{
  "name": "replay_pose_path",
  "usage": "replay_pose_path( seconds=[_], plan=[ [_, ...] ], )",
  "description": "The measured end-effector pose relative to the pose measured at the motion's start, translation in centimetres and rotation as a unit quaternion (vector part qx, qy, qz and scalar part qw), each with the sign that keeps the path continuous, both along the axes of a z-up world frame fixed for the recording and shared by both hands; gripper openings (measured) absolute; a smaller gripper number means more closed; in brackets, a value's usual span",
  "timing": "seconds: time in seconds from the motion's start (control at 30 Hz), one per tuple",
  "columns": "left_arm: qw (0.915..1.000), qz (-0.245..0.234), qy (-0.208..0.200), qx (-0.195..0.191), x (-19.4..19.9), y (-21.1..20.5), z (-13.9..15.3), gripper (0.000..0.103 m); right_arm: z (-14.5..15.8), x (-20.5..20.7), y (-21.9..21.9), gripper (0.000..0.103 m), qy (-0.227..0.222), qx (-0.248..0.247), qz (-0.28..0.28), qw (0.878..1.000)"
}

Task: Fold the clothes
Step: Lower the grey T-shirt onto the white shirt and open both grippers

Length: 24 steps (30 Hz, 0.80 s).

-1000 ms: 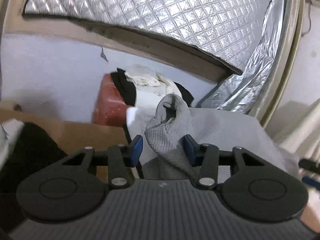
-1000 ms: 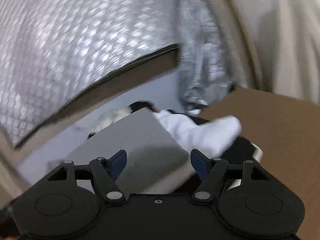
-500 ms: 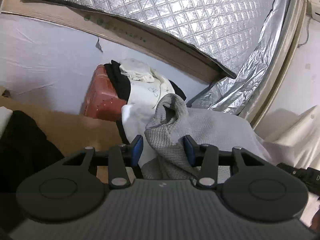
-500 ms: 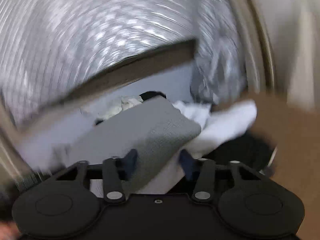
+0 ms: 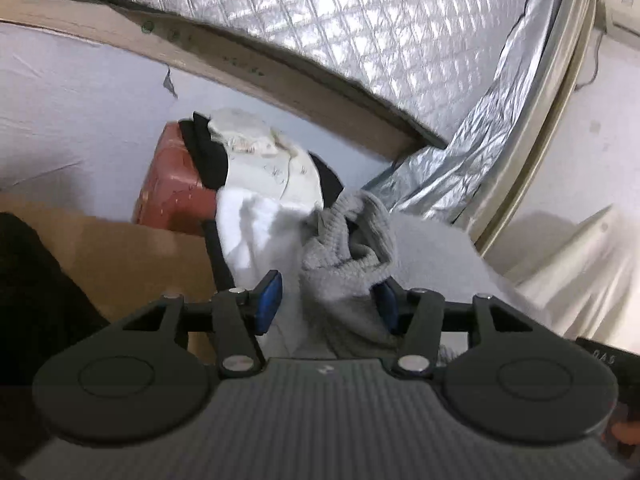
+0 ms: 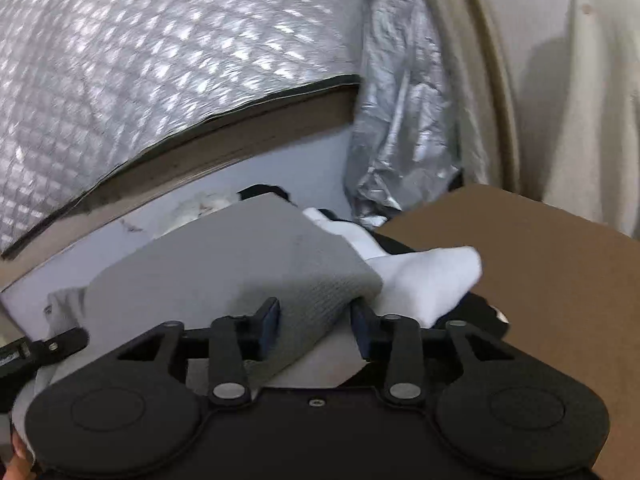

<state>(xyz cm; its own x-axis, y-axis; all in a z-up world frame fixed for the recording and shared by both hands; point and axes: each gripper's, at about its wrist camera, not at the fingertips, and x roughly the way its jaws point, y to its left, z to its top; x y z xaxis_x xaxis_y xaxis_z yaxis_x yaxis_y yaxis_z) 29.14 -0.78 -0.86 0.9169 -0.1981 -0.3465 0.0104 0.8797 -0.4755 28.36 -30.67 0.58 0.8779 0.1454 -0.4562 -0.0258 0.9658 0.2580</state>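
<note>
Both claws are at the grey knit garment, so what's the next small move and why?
Probably close the left claw again: its jaws are opening around the bunched grey knit garment, while the right claw pinches its folded edge. Then lift both together.

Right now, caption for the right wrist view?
Right claw gripping the folded edge of a grey knit garment, white clothing beside it.

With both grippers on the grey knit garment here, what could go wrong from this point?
1. The left gripper is opening around a bunched wad of the grey knit garment; with its left pad already clear of the cloth, that end may drop.
2. The right gripper pinches only a folded corner, so the knit could slide out under tension.
3. The white garment lies right beside that corner and could get dragged along.
</note>
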Motion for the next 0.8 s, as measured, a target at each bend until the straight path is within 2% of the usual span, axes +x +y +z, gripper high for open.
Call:
replay_pose_path(
  seconds=[0.07,0.1,0.13,0.2,0.27,0.33,0.43,0.5,0.6,0.73,0.8],
  plan=[
    [0.9995,0.011,-0.024,0.016,-1.1,0.2,1.4,0.044,1.2,-0.9,1.5,0.042,-0.025,-0.069,-0.03,0.997],
    [0.9984,0.017,-0.043,0.033,-1.9,0.2,2.3,0.044,1.8,-1.9,2.6,0.042,-0.054,-0.122,-0.054,0.99],
    [0.9966,0.023,-0.062,0.05,-2.7,0.1,3.2,0.044,2.4,-2.8,3.5,0.047,-0.084,-0.161,-0.063,0.981],
    [0.994,0.002,-0.09,0.063,-3.8,-0.1,4.5,0.044,3.4,-3.8,4.6,0.049,-0.135,-0.186,-0.031,0.973],
    [0.9938,-0.028,-0.09,0.059,-3.9,-0.5,4.8,0.04,3.6,-3.6,5.2,0.047,-0.138,-0.156,0.056,0.976],
    [0.9956,-0.046,-0.068,0.045,-2.7,-0.8,3.9,0.039,2.8,-2.5,5.7,0.048,-0.119,-0.142,0.096,0.978],
    [0.9978,-0.04,-0.017,0.05,0.1,-0.7,1.0,0.039,0.3,0.4,5.7,0.052,-0.067,-0.153,0.101,0.981],
    [0.9964,-0.02,0.013,0.081,1.8,-0.7,-0.8,0.039,-1.4,2.1,4.5,0.052,-0.053,-0.123,0.1,0.986],
    [0.997,-0.029,0.015,0.071,2.2,-0.5,-0.8,0.039,-1.8,3.4,3.8,0.052,-0.037,-0.091,0.099,0.99],
    [0.9971,-0.026,0.013,0.07,2.2,-0.8,-1.0,0.039,-2.0,3.2,4.2,0.052,-0.034,-0.089,0.093,0.991],
    [0.997,-0.033,0.022,0.067,1.6,-0.7,-0.1,0.04,-1.6,2.1,4.3,0.053,-0.023,-0.087,0.083,0.992]
  ],
)
